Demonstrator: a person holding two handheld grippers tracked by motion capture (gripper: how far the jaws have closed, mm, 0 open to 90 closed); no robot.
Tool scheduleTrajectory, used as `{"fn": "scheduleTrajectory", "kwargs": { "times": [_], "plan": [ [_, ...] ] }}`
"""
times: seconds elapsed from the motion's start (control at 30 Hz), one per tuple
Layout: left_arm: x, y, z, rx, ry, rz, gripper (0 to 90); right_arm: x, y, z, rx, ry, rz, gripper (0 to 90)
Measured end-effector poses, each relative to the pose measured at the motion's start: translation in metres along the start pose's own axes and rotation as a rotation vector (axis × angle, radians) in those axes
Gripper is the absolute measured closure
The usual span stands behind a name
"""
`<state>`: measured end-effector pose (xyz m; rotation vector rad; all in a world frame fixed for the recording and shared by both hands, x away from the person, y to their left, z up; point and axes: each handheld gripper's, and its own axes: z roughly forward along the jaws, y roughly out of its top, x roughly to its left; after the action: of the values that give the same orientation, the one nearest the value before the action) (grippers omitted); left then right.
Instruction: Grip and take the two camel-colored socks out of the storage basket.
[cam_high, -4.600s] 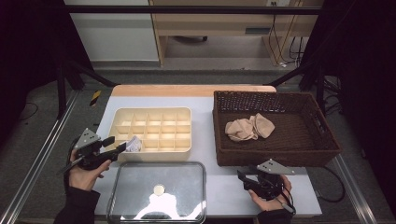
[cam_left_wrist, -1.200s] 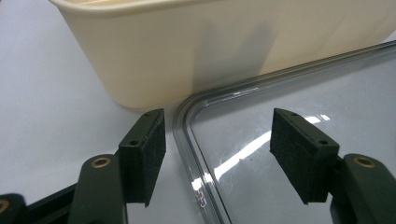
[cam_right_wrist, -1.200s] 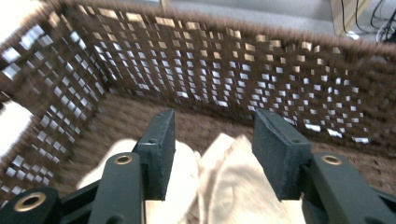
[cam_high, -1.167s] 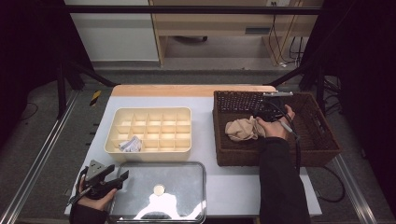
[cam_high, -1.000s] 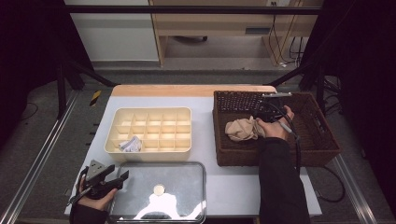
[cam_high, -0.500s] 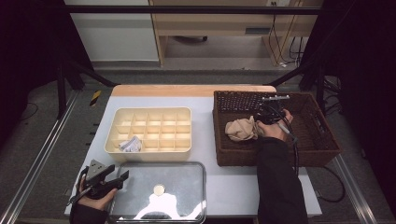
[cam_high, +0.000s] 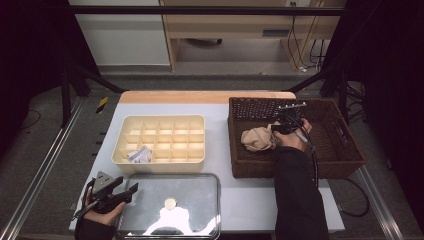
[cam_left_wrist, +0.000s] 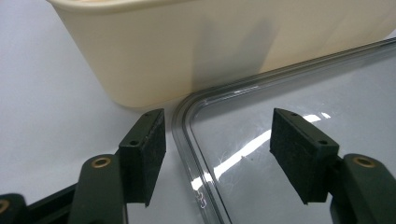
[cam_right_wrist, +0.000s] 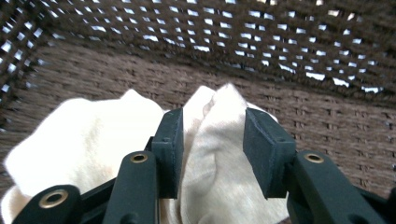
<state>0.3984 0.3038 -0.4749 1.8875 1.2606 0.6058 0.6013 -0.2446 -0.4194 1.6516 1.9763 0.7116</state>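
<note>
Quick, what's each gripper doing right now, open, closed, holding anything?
Left gripper: open, empty, over the clear lid's corner.
Right gripper: jaws just closing around the beige cloth in the basket.

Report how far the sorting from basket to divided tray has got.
Done: one white bundle lies in a near-left cell of the cream tray. In hand: the right tongs, down in the wicker basket, have just been closing around a fold of the beige cloth, which is between the jaws. Left: lifting it across to the tray. The left tongs are open over the corner of the clear lid.
</note>
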Motion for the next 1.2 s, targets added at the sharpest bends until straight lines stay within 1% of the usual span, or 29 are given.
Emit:
{"fn": "scheduleTrajectory", "kwargs": {
  "times": [0.1,0.2,0.3,0.37,0.47,0.57,0.63,0.7,0.73,0.83,0.9,1.1,1.2],
  "plan": [
    [0.000,0.000,0.000,0.000,0.000,0.000,35.3,-0.001,-0.001,0.003,0.036,-0.011,-0.002,63.0],
    [0.000,0.000,0.000,-0.005,-0.003,-0.002,35.3,-0.002,-0.001,0.004,0.068,-0.007,0.009,73.1],
    [0.000,0.000,0.000,-0.005,-0.004,-0.003,35.4,-0.002,-0.001,0.004,0.099,0.007,0.024,82.9],
    [0.000,0.000,0.000,-0.004,-0.004,-0.005,35.4,-0.003,-0.001,0.003,0.104,0.026,0.038,87.7],
    [0.000,0.000,0.000,-0.005,-0.005,-0.005,35.3,-0.004,-0.001,0.000,0.101,0.026,0.050,89.0],
    [0.000,0.000,0.000,-0.004,-0.004,-0.003,35.3,-0.005,0.000,-0.005,0.078,0.030,0.066,89.3],
    [0.000,0.000,0.000,0.000,-0.001,-0.002,35.3,-0.006,0.000,-0.010,0.070,0.028,0.068,89.3],
    [-0.001,0.000,0.000,0.000,-0.004,-0.004,35.4,-0.008,0.001,-0.015,0.052,0.040,0.080,89.3],
    [-0.001,0.000,0.001,0.000,-0.005,-0.006,35.3,-0.010,0.002,-0.019,0.036,0.045,0.082,89.4],
    [-0.001,0.000,0.000,-0.001,-0.005,-0.006,35.3,-0.015,0.005,-0.034,-0.011,0.073,0.119,89.4],
    [-0.001,0.000,0.001,-0.001,-0.005,-0.006,35.3,-0.019,0.006,-0.043,-0.050,0.092,0.119,89.5],
    [-0.002,0.000,0.001,0.000,-0.004,-0.003,35.3,-0.022,0.005,-0.068,-0.127,0.138,0.127,89.5],
    [-0.001,0.000,0.001,0.002,-0.005,-0.002,35.3,-0.020,0.006,-0.083,-0.162,0.149,0.106,89.6]
  ]
}}
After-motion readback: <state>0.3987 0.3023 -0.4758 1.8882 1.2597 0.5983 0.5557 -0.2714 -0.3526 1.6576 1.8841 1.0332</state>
